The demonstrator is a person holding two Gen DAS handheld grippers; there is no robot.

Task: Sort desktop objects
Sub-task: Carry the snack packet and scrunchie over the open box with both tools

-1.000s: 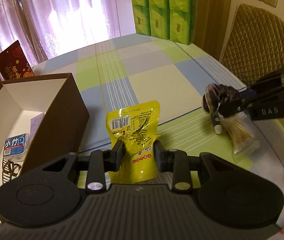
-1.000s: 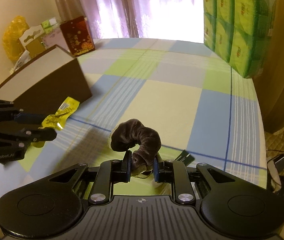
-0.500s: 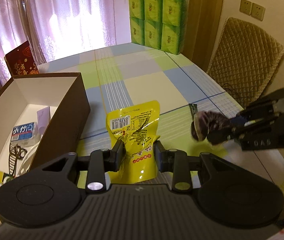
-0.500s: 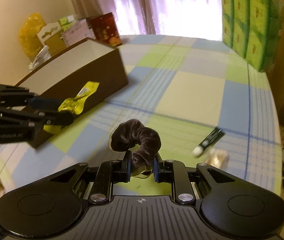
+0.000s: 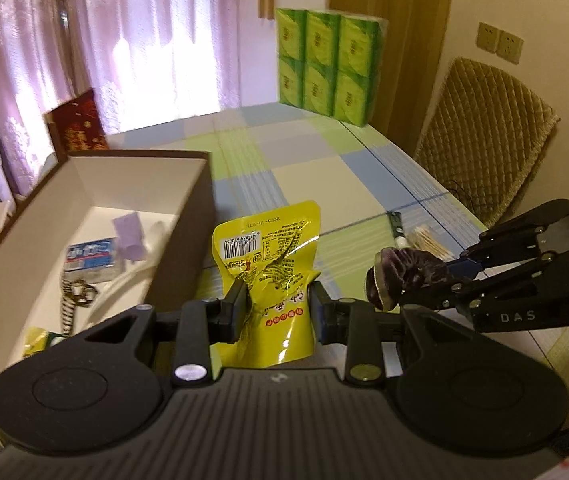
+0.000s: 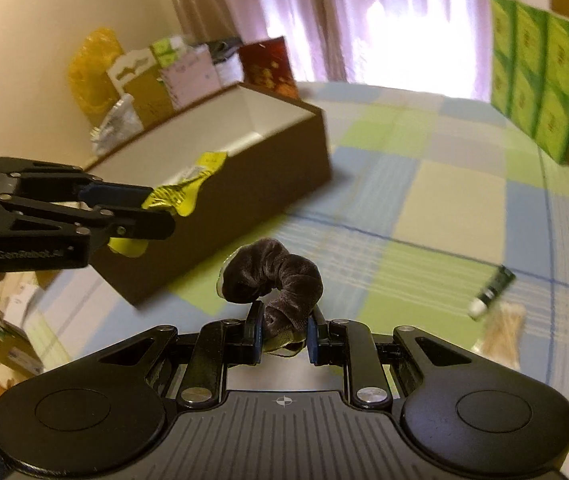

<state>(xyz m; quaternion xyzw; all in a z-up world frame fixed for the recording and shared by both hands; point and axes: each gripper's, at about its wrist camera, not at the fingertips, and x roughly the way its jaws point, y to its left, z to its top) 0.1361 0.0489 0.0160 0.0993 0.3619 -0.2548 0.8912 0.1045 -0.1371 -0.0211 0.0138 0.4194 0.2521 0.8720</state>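
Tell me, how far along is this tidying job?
Partly done. The brown box already holds a blue packet and other small things. In hand: the left gripper is shut on a yellow snack bag, the right gripper on a dark hair scrunchie, both near the box. Left on the table: a small tube and a pack of cotton swabs.

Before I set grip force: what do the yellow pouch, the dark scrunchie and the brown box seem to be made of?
Yellow pouch: glossy plastic film, by its creases and glare. Dark scrunchie: soft velvet-like fabric, with a gathered, matte nap. Brown box: probably rigid cardboard, matte brown outside and white inside, with straight thin walls.
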